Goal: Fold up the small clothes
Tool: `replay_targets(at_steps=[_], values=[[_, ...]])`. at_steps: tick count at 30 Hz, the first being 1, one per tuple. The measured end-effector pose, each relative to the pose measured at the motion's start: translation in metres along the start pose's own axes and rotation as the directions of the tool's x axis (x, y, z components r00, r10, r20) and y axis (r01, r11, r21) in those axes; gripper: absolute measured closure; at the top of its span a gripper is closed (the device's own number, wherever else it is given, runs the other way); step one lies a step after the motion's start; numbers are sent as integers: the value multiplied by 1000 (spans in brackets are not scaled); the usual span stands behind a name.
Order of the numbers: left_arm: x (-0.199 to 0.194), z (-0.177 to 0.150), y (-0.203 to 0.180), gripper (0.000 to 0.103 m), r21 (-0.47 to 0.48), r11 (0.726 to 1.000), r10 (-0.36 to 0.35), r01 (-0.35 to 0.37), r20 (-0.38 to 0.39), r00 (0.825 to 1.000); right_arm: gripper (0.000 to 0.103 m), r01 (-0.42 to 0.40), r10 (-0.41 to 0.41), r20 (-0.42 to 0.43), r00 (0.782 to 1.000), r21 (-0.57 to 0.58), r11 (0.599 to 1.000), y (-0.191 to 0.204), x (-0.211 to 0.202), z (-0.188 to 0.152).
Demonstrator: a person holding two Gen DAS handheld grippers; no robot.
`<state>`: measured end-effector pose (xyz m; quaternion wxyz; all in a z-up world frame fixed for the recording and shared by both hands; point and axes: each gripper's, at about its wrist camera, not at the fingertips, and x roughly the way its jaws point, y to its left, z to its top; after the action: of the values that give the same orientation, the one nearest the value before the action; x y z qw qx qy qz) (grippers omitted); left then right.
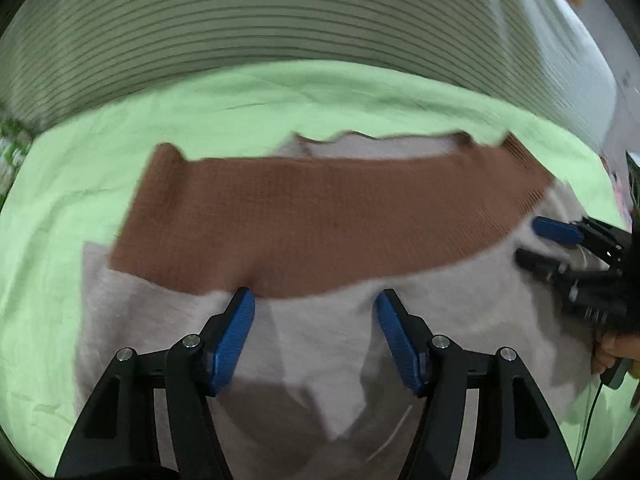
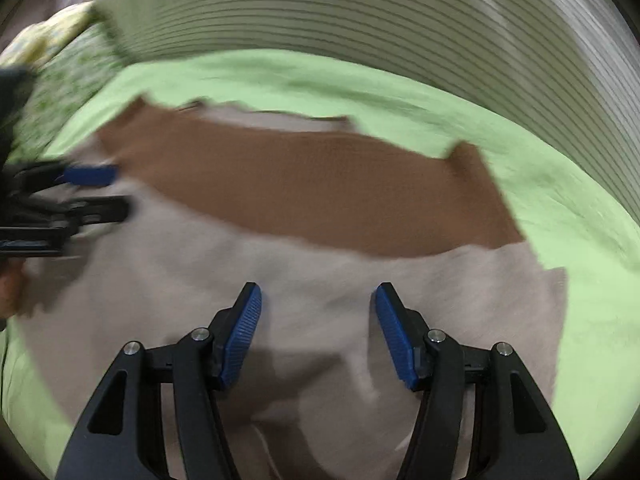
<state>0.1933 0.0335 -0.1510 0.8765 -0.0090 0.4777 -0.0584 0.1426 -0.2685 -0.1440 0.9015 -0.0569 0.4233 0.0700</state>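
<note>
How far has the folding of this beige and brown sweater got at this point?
Done: the sweater lies spread on the green sheet, its brown sleeves folded across the chest as one band. In hand: nothing yet; the left gripper and right gripper hover open over the beige body, gripping no cloth. Left: folding the body over; no such fold shows.

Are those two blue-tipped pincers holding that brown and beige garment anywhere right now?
No. The left gripper and right gripper are both open above the sweater, with nothing pinched between their pads.
</note>
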Motion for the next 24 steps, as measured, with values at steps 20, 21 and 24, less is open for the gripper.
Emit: replay_targets(at_steps=[20,21,24], values=[[-99,-85,76,31,-362,930,69,-58,18,997,53,-127,102,104,989,265,956,-4,-76,-28],[-102,-98,79,31,-381,922,69,-64,-1,998,53,-138,115,104,988,258,956,4,-80,-36],[-107,-126,91,29,-434,895,92,-98,-36,995,52,-157,140,81,987,260,953,14,-79,-55]])
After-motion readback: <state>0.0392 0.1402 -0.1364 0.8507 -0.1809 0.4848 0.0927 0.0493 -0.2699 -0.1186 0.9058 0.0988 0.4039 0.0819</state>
